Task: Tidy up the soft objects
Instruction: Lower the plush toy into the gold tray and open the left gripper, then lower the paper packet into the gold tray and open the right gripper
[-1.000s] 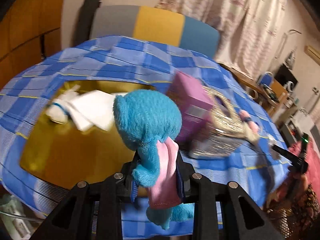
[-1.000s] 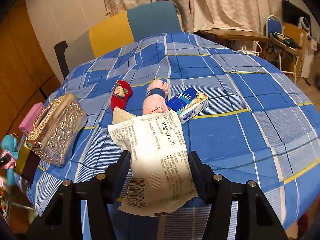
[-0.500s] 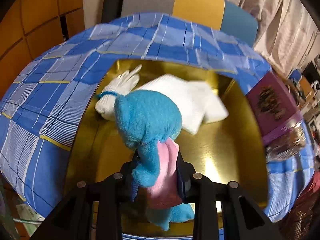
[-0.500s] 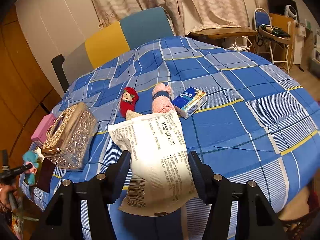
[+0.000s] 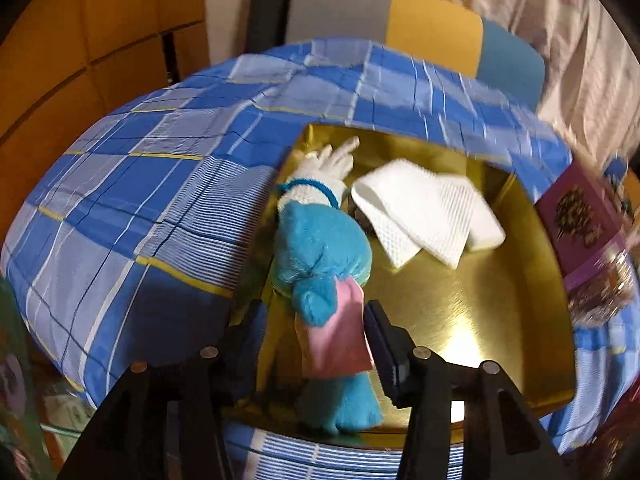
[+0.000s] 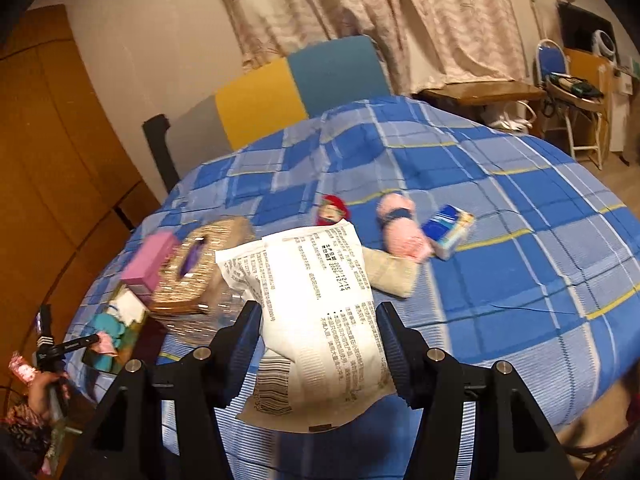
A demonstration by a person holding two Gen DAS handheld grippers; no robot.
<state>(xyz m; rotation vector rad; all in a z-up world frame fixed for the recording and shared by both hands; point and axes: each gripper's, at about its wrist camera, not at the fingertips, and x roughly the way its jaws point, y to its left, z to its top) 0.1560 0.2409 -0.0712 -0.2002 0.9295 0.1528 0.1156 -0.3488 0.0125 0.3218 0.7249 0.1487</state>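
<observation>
**Blue plush let go over the gold box, white packet gripped above the table**

While the left gripper hangs over the gold box, its jaws are opening and the blue plush toy lies between them, with a clear gap on the left side and the right pad just beside the toy's pink cloth. The toy's head points into the box and its legs reach the near rim, so it lies along the box's left wall. Beyond its head, inside the same box, sits a white knitted glove with a blue cuff band, fingers toward the far corner, and beside that a folded white mesh cloth rests on the shiny gold floor. A purple box stands against the gold box's right wall, outside it.

The right gripper is clamped on a white printed packet, both pads pressing its sides, held above the blue checked tablecloth. On the cloth beyond lie a red plush, a pink plush, a beige pouch and a small blue-and-white carton. An ornate gold tissue box sits to the left, beside the purple box.
</observation>
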